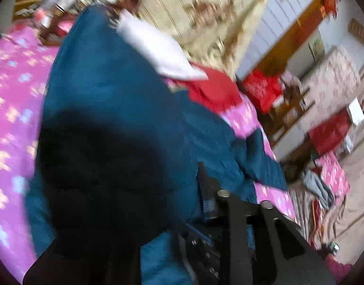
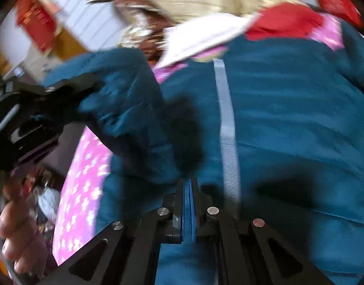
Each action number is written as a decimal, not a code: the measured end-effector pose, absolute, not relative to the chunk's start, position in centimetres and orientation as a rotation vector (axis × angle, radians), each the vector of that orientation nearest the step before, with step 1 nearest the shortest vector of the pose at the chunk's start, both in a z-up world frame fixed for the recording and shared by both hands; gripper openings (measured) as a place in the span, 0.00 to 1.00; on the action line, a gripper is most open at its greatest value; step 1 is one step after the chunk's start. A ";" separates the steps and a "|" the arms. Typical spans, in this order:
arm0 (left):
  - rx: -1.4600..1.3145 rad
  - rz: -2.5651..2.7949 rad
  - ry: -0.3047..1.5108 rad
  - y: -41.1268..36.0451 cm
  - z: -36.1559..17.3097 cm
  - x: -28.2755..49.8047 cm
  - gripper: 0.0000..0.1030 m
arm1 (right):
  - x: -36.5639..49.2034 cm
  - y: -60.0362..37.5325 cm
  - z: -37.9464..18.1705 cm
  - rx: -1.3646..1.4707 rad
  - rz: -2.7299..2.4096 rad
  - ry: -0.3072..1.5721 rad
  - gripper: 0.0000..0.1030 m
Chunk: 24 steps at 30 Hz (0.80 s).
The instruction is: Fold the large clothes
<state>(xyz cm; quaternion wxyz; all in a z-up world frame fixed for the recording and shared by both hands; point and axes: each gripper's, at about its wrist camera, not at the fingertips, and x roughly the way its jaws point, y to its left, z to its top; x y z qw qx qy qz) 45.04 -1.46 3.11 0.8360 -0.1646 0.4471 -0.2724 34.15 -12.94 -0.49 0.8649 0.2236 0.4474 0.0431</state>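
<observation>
right claw (image 2: 187,185) pinched tight on the teal jacket (image 2: 288,118); left claw (image 2: 91,83) clamps its sleeve.

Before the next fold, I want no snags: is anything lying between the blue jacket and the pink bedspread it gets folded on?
Nothing visible: the blue jacket lies directly on the pink bedspread. The red cloth and white cloth lie at its far edge.
</observation>
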 end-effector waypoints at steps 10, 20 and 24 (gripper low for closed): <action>-0.152 -0.558 0.926 -3.2 2.0 36.0 0.58 | 28.2 -19.3 1.5 0.401 -0.014 0.854 0.62; -0.151 -0.200 0.930 6.9 -5.3 32.5 0.59 | 29.4 -22.9 1.9 0.423 -0.104 0.885 0.62; -0.214 -0.140 0.938 10.1 -6.2 33.0 0.59 | 33.9 -23.2 0.8 0.468 -0.115 0.920 0.61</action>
